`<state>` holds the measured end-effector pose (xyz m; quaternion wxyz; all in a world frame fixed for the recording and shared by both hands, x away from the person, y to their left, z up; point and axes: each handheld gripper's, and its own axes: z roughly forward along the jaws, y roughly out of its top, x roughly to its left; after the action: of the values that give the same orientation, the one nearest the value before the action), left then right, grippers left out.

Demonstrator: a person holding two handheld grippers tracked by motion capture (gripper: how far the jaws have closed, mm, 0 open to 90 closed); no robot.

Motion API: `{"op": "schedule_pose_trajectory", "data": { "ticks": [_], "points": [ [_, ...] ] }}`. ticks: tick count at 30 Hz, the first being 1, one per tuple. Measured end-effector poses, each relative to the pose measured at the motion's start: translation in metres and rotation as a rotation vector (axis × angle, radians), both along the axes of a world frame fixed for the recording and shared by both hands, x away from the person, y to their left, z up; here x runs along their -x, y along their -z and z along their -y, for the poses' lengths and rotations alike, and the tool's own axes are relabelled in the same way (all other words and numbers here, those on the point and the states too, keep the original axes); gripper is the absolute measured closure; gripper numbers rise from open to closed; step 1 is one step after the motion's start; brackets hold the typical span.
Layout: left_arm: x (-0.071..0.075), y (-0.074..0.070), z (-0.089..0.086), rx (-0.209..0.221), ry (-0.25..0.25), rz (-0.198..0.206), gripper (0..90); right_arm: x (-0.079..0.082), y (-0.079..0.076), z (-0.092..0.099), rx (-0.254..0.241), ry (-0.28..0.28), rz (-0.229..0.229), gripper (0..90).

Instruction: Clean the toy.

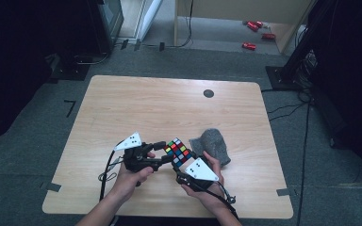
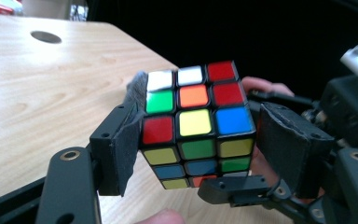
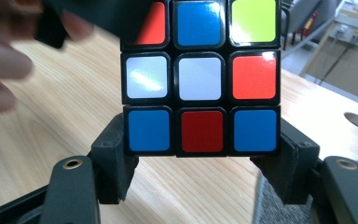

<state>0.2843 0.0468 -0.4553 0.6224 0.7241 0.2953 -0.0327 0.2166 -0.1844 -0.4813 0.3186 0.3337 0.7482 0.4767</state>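
Plainly, no box, tray or bowl stands on the wooden table point(image 1: 136, 103); the one thing enclosed by anything is the Rubik's cube point(image 1: 178, 151), caught between the two tools just below the middle of the high view and lifted off the tabletop.

From the lower right of that view, the right gripper point(image 1: 185, 165) comes up under the cube, and in the right gripper view its two padded jaws press the left and right sides of the bottom layer of the Rubik's cube point(image 3: 200, 77), the row that reads blue, red, blue; it is clamped on that layer. Above that row sit white, white and orange-red squares, then red, blue and yellow-green at the top edge of the frame.

From the lower left, the left gripper point(image 1: 162, 154) meets the cube's left side. In the left gripper view its jaws flank one layer of the Rubik's cube point(image 2: 196, 123): the left pad lies against the cube's side, while the right pad shows a thin gap, so whether it grips firmly I cannot tell.

A crumpled grey cloth point(image 1: 212, 143) lies on the table just right of the cube, partly behind the person's right hand point(image 1: 207, 181). The left hand point(image 1: 132, 176) wraps its tool at lower centre-left. A dark round grommet hole point(image 1: 209, 93) sits in the table's upper right part
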Motion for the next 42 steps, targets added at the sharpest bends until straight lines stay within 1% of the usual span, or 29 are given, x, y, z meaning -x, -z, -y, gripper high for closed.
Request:
{"op": "schedule_pose_trajectory", "data": {
  "ticks": [2, 3, 5, 7, 8, 10, 14, 15, 19, 20, 21, 25, 28, 31, 32, 34, 37, 38, 39, 41, 42],
  "points": [
    [-0.001, -0.002, -0.003, -0.002, -0.008, -0.002, 29.6, -0.001, 0.001, 0.002, 0.001, 0.012, -0.005, 34.7],
    [-0.002, -0.002, -0.004, -0.009, -0.013, -0.007, 27.0, -0.002, 0.000, 0.003, -0.002, 0.019, -0.007, 34.8],
    [-0.003, -0.003, -0.005, -0.013, -0.025, -0.022, 20.0, -0.002, -0.001, 0.005, -0.010, 0.027, -0.008, 34.7],
    [-0.003, -0.003, -0.004, -0.040, -0.038, -0.031, 12.1, -0.002, -0.002, 0.006, -0.012, 0.031, -0.004, 34.7],
    [-0.004, -0.002, -0.003, -0.046, -0.036, -0.029, 9.1, -0.002, -0.002, 0.007, -0.012, 0.034, -0.004, 34.7],
    [-0.004, -0.001, -0.003, -0.060, -0.038, -0.016, 8.2, -0.003, -0.003, 0.009, -0.013, 0.037, -0.001, 34.7],
    [-0.003, 0.001, -0.002, -0.132, -0.053, 0.050, 7.4, -0.005, -0.005, 0.015, -0.022, 0.053, -0.008, 34.7],
    [-0.003, 0.002, -0.002, -0.162, -0.061, 0.078, 7.4, -0.006, -0.005, 0.016, -0.024, 0.056, -0.007, 34.7],
    [0.001, 0.007, 0.002, -0.281, -0.050, 0.196, 7.5, -0.007, -0.009, 0.023, -0.038, 0.067, -0.029, 34.7],
    [0.002, 0.008, 0.003, -0.308, -0.050, 0.222, 7.5, -0.008, -0.011, 0.025, -0.047, 0.065, -0.037, 34.7],
    [0.003, 0.009, 0.005, -0.326, -0.047, 0.240, 7.5, -0.007, -0.012, 0.027, -0.056, 0.063, -0.046, 34.7],
    [0.006, 0.013, 0.009, -0.364, -0.030, 0.288, 7.5, -0.007, -0.019, 0.033, -0.080, 0.037, -0.070, 34.7],
    [0.009, 0.016, 0.011, -0.388, -0.006, 0.323, 8.3, -0.008, -0.021, 0.035, -0.099, 0.011, -0.097, 34.7],
    [0.011, 0.018, 0.013, -0.403, -0.005, 0.348, 8.3, -0.009, -0.022, 0.034, -0.117, -0.003, -0.123, 34.6],
    [0.011, 0.018, 0.013, -0.406, -0.007, 0.354, 8.3, -0.009, -0.022, 0.034, -0.128, -0.011, -0.141, 34.6],
    [0.011, 0.019, 0.014, -0.412, -0.011, 0.361, 8.3, -0.010, -0.023, 0.035, -0.167, -0.034, -0.192, 34.6],
    [0.012, 0.020, 0.014, -0.415, -0.012, 0.374, 9.7, -0.011, -0.024, 0.034, -0.188, -0.044, -0.214, 34.6],
    [0.012, 0.021, 0.014, -0.424, -0.019, 0.386, 13.3, -0.011, -0.024, 0.034, -0.200, -0.051, -0.236, 34.6],
    [0.013, 0.021, 0.015, -0.430, -0.022, 0.392, 14.5, -0.012, -0.025, 0.035, -0.219, -0.068, -0.265, 34.6],
    [0.014, 0.022, 0.016, -0.432, -0.010, 0.404, 13.9, -0.013, -0.026, 0.035, -0.246, -0.083, -0.298, 34.6],
    [0.014, 0.022, 0.016, -0.435, -0.005, 0.411, 13.9, -0.013, -0.026, 0.035, -0.253, -0.086, -0.306, 34.6]
  ]
}}
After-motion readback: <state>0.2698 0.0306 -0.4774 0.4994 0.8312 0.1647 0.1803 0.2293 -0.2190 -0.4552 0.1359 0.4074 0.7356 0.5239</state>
